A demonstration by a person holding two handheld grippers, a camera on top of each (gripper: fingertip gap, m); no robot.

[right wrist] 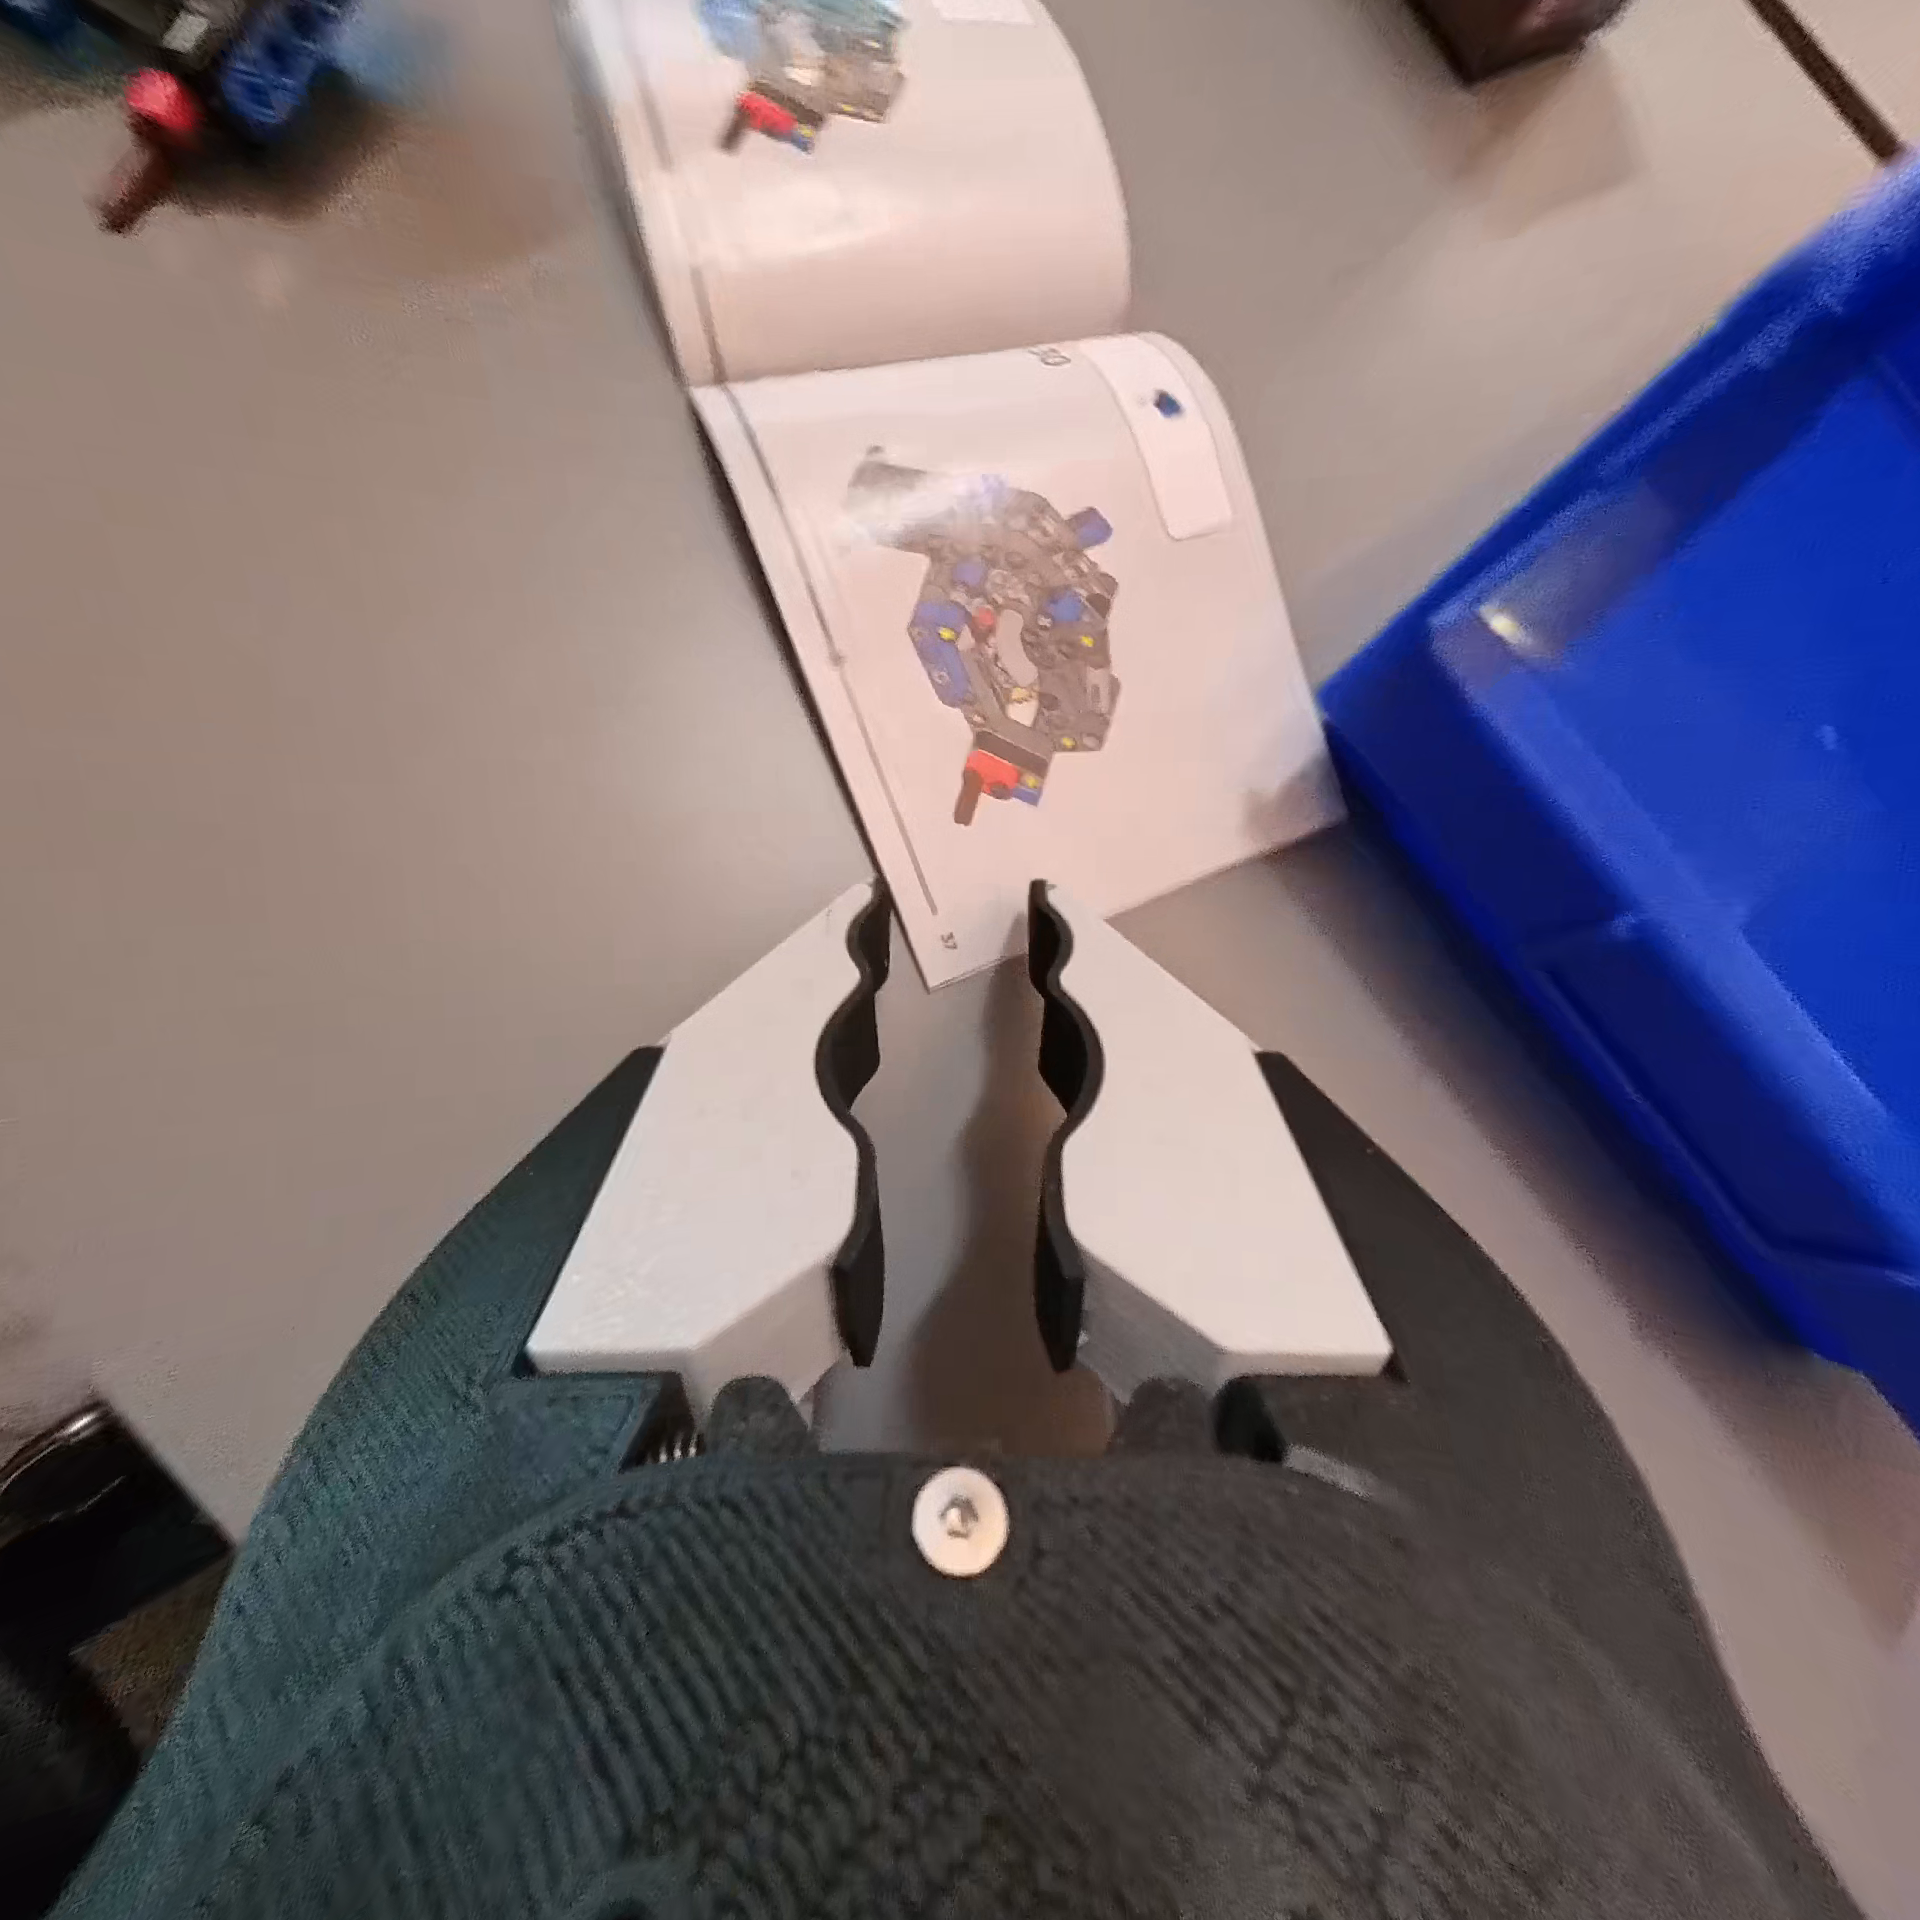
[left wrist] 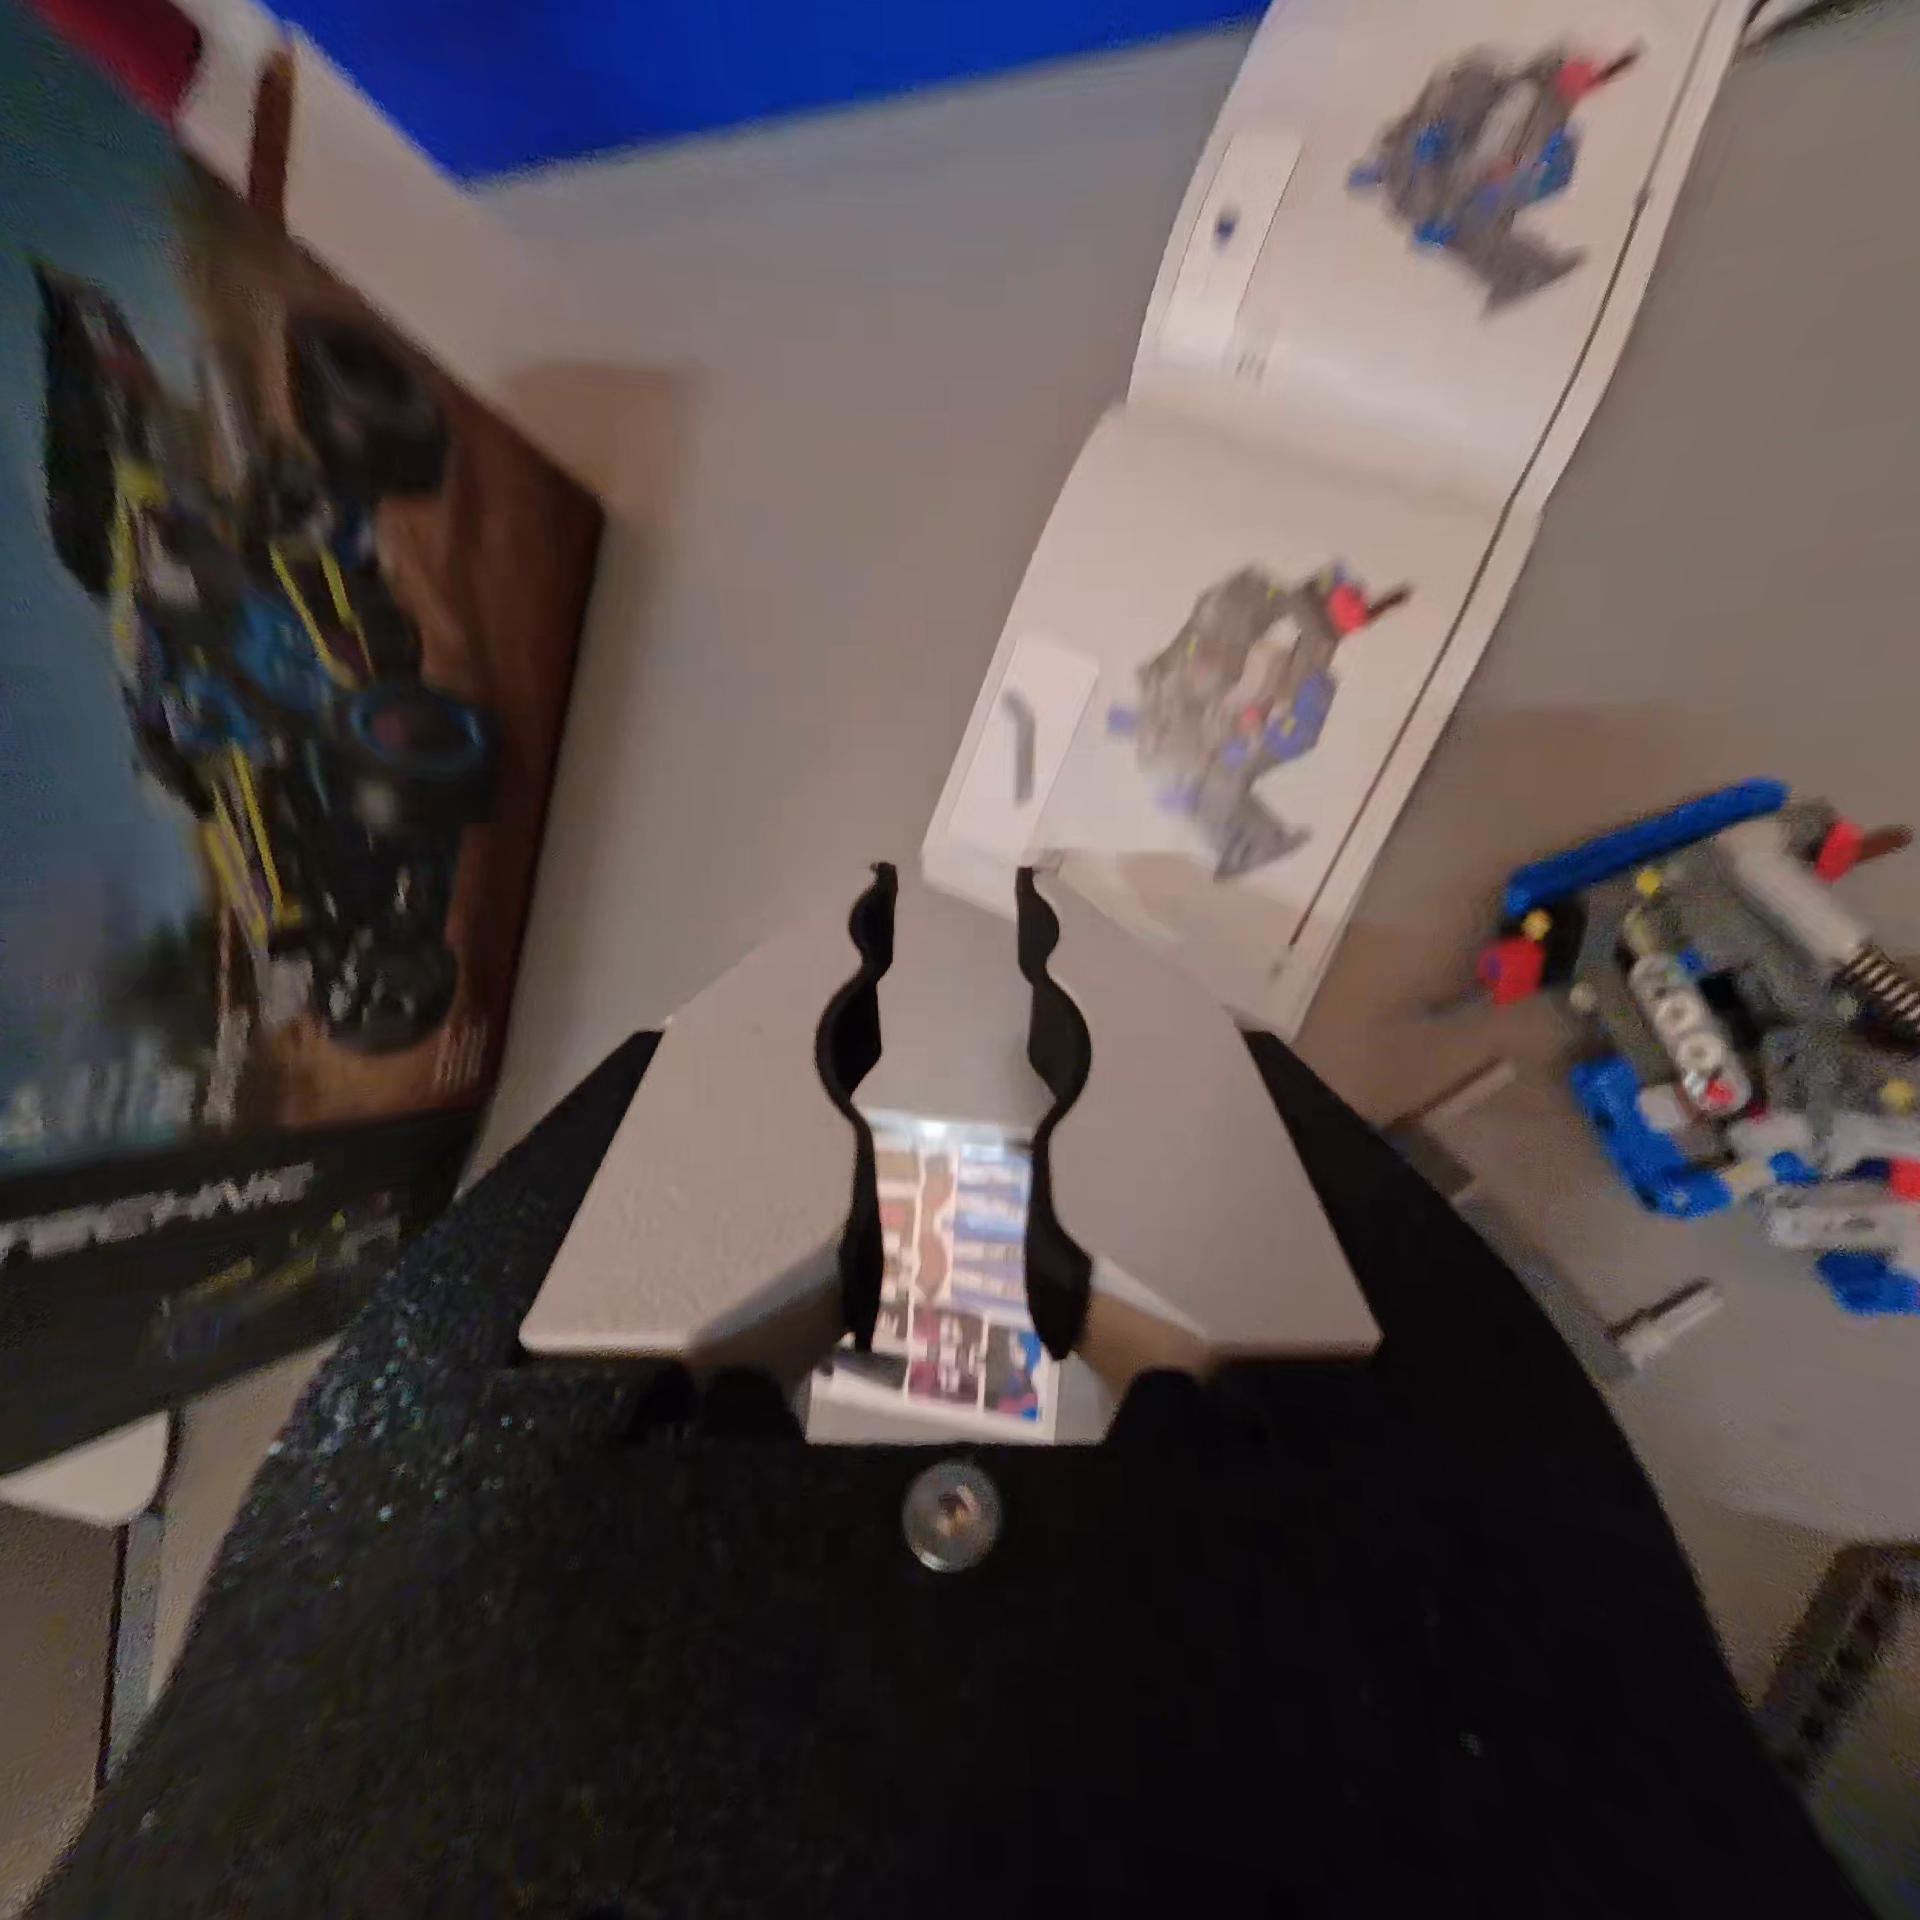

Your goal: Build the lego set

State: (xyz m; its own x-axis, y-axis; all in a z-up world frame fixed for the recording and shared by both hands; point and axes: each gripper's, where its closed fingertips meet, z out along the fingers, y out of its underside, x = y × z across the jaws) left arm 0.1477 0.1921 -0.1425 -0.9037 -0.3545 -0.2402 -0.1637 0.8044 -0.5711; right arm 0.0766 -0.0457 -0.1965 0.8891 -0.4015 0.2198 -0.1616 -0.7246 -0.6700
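Note:
The part-built lego model [left wrist: 1714, 1018], blue, grey and red, lies on the grey table at the right of the left wrist view; its end shows at the top left of the right wrist view [right wrist: 208, 73]. The open instruction booklet [left wrist: 1299, 540] lies ahead of both grippers and also shows in the right wrist view [right wrist: 997, 582]. My left gripper [left wrist: 954, 873] is open and empty above the table, over a small coloured sticker sheet [left wrist: 956, 1247]. My right gripper [right wrist: 956, 894] is open and empty, its tips over the booklet's near corner.
The lego set box [left wrist: 239, 727] lies at the left. A blue plastic bin [right wrist: 1683, 727] stands to the right of the booklet. A loose grey pin [left wrist: 1662, 1320] lies near the model. A dark object [right wrist: 1507, 31] sits at the table's far edge. The tips of one gripper are about 25 cm away from the tips of the other. My left gripper's tips are some 15 cm from the loose grey pin [left wrist: 1662, 1320].

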